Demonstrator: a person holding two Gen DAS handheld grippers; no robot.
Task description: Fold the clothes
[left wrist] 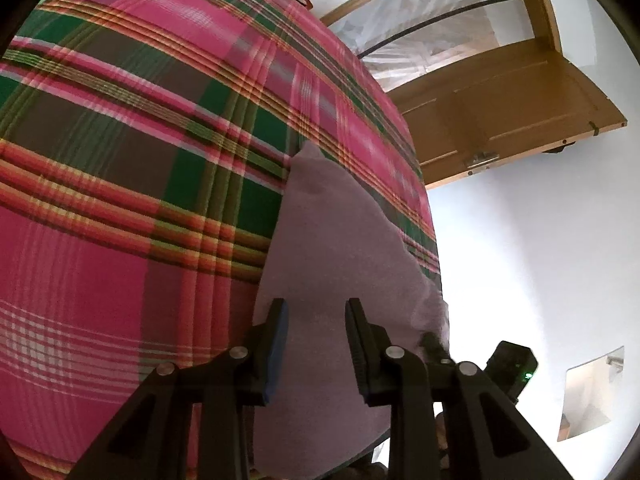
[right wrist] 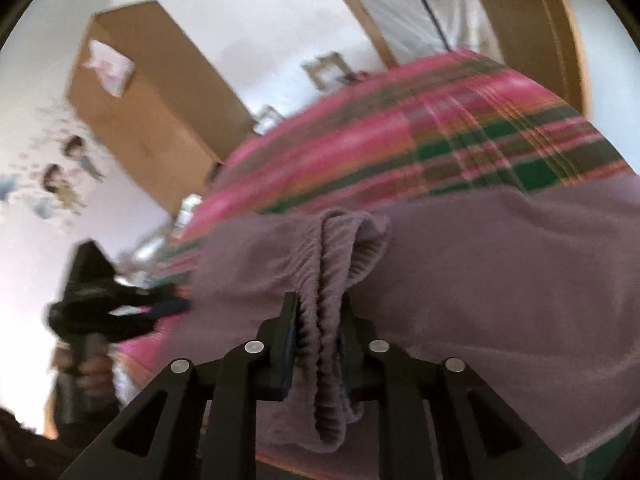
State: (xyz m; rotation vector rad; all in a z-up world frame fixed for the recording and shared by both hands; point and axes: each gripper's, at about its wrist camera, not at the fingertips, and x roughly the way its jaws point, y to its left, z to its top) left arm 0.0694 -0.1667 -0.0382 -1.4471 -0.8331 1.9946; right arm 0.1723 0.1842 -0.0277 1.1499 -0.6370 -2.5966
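Between the right gripper's point(right wrist: 318, 322) narrowed jaws sits the ribbed waistband point(right wrist: 332, 280) of a mauve garment point(left wrist: 340, 248), pinched. The left gripper point(left wrist: 316, 314) stands open over the cloth, which lies on the plaid bedspread point(left wrist: 140, 140); behind, a wooden door point(left wrist: 500, 104).

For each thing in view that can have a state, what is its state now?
Mauve garment: spread on the plaid bedcover, ribbed waistband bunched up.
Right gripper: shut on the ribbed waistband.
Left gripper: open, jaws apart over the garment.
Plaid bedcover: spread flat.
Wooden door: open.
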